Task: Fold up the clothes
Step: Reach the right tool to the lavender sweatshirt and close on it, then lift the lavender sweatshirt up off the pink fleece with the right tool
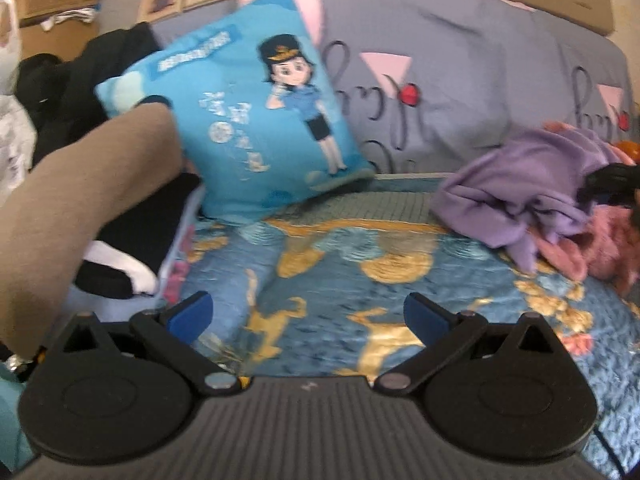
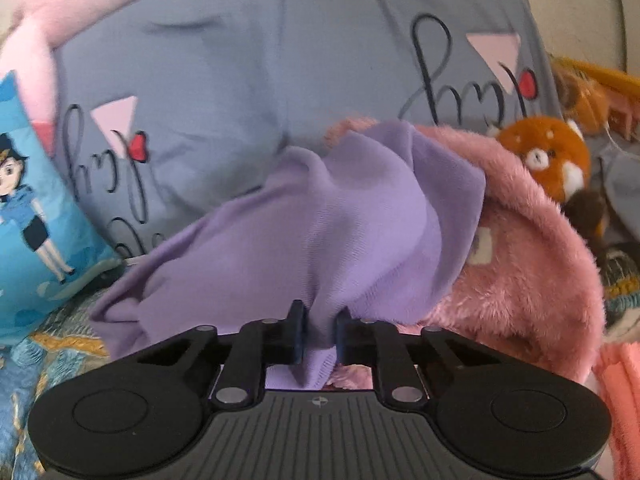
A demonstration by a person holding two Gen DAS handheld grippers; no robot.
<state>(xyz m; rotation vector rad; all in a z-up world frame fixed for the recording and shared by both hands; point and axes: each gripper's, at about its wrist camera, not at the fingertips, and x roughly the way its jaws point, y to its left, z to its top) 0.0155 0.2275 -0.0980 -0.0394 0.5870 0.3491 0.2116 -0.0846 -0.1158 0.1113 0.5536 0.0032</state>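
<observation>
**Purple top pinched by one fold, pink fleece right underneath**

Black fingers of the right gripper (image 2: 319, 334) stood nearly together, clamped on a narrow fold of the purple top (image 2: 320, 232), with a short tail of cloth poking out below the pads. From that pinch the top rose in a crumpled heap, one side trailing down to the bedspread (image 2: 48, 340) and the other draped over a pink fleece (image 2: 532, 264) near the right edge of the bed. A toy red panda (image 2: 548, 156) sat just behind the fleece, against the grey pillow (image 2: 240, 80).

The left gripper (image 1: 308, 316) hung over a bare patch of bedspread with its blue pads spread wide, holding nothing. A blue cushion (image 1: 248, 112) leaned near the pillow, and a brown garment (image 1: 80, 208) lay over dark clothes at the left edge.

Several things could have gone wrong from here, by my reading:

- The pinch took only a thin fold, so a sharp pull might have let the knit slide out of the pads.
- Purple cloth lay on the shaggy fleece; lifting could have dragged the fleece along or tipped the toy.
- With one grip only, the top would have hung bunched, and no hem or shoulder showed for the free gripper to take.
- Flat room on the bedspread looked tight between cushion and heap.
</observation>
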